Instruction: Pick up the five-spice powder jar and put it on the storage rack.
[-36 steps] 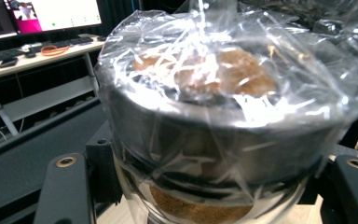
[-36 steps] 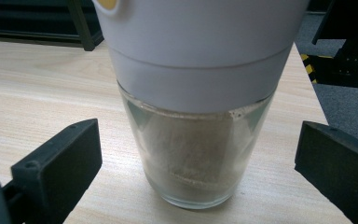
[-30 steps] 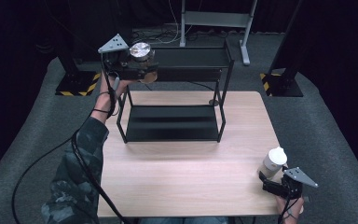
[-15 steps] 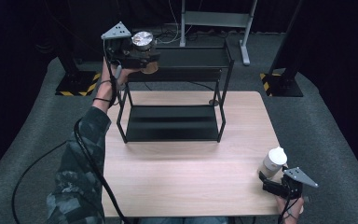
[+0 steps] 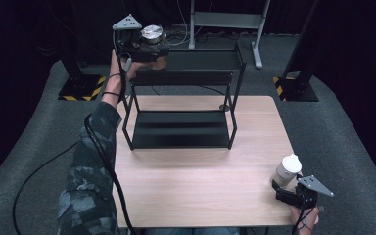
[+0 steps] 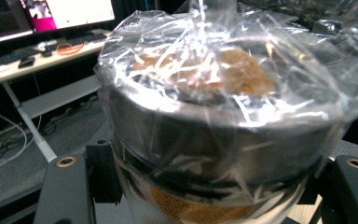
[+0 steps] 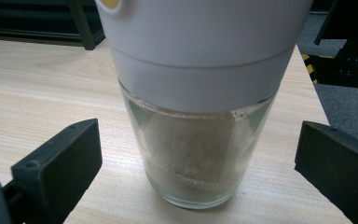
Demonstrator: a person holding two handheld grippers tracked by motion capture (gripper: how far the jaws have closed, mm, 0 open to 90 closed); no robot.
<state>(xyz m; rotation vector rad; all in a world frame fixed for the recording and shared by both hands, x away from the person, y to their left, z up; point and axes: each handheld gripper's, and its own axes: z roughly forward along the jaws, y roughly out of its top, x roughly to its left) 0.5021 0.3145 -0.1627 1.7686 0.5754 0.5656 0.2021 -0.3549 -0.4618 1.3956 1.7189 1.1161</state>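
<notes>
Foil-wrapped jar (image 5: 152,34) sat pinched in my left gripper (image 5: 136,43) above the rack (image 5: 186,78), ready for shelving; my right gripper (image 5: 290,190), near the rack's front, stood spread around a shaker (image 5: 287,170).

Pale wooden table (image 5: 200,186) standing on grey carpet (image 5: 333,122). Black two-tier metal rack (image 5: 183,98) on its far half. Beyond, grey desk frame (image 5: 225,22); yellow-black striped stand bases (image 5: 81,90) at either side. Lit monitors (image 6: 42,14) on a desk.
</notes>
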